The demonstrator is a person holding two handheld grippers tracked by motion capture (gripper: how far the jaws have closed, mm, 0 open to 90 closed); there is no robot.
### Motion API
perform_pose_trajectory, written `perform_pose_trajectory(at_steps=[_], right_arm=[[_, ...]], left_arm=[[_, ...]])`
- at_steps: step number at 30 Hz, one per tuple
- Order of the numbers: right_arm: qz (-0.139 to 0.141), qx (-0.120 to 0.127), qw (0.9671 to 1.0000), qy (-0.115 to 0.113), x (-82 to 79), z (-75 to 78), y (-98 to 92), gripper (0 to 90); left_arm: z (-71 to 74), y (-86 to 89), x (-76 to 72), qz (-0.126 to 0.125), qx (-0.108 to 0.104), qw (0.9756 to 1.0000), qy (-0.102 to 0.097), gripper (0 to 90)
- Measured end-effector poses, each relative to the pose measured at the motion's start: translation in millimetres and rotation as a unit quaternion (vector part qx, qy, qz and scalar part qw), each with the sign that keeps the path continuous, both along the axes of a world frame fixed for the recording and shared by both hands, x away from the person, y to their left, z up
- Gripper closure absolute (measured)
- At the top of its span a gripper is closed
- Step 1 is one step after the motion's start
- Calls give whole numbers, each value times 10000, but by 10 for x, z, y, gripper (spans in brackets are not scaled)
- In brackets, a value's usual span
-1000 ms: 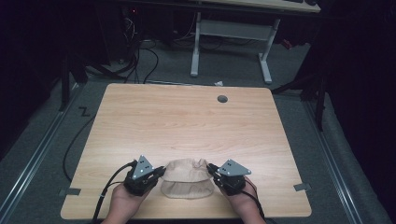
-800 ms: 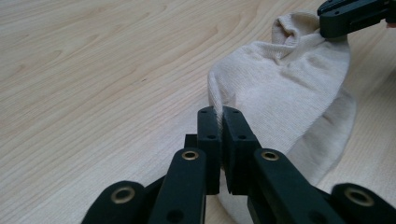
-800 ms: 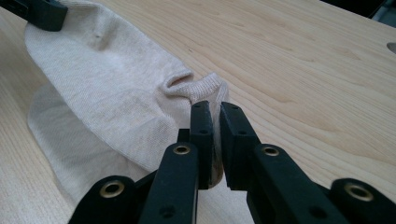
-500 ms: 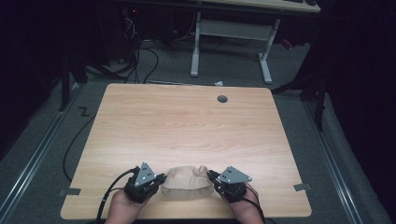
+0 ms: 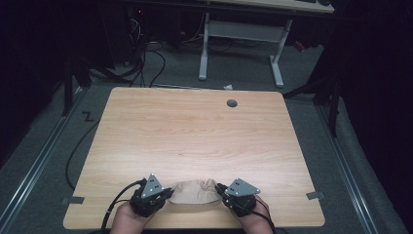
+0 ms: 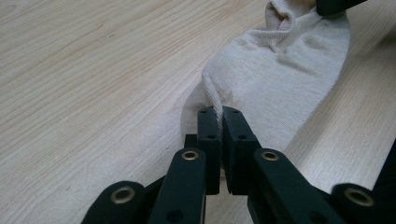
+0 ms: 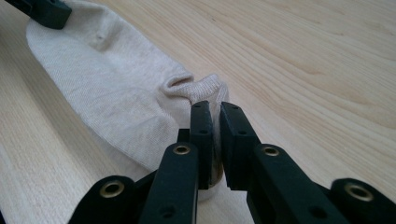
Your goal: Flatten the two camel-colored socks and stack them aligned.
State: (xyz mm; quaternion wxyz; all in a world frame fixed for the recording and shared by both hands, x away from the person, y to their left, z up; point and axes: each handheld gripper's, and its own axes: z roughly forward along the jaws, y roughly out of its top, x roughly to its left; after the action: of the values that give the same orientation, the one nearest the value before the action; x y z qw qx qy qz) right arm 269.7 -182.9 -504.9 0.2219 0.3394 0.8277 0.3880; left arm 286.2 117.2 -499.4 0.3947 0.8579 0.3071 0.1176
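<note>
The beige knit cloth (image 5: pixel 196 192), sock-like in form, lay at the near edge of the table (image 5: pixel 195 131), stretched between your two grippers. Compared with a second earlier, it appeared narrower front to back and sat closer to the near edge: the broad, rounded spread seen then had collapsed into a flatter, elongated band. This suggested that a fold or a pull toward you had been carried out, so the shaping work was judged to be under way rather than complete.

You held the left gripper (image 6: pixel 218 112) clamped on one end of the cloth (image 6: pixel 280 79), with a thin pinch of fabric rising between the closed jaws. You held the right gripper (image 7: pixel 214 109) clamped on the opposite end, at the ribbed cuff (image 7: pixel 196 87), with the fabric (image 7: pixel 107 93) caught in the narrow gap between its jaws.

The cloth was a fine, soft knit, matte and off-white, with a thicker ribbed hem that curled into a small loop at the cuff. It draped limply and creased where pinched. The table was a smooth, pale wood-grain laminate with rounded corners and a round cable hole (image 5: pixel 232 103) near its far edge.
</note>
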Motion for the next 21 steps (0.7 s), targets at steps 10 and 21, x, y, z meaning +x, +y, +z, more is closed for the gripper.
perform_pose_trajectory(at_steps=[10,21], right_arm=[[50,-178,9984,532,40,-138,-7,795],[-86,24,9992,386,40,-79,-63,688]], left_arm=[[-154,-64,38,-39,370,9990,235,793],[-121,-32,60,146,222,9996,51,608]])
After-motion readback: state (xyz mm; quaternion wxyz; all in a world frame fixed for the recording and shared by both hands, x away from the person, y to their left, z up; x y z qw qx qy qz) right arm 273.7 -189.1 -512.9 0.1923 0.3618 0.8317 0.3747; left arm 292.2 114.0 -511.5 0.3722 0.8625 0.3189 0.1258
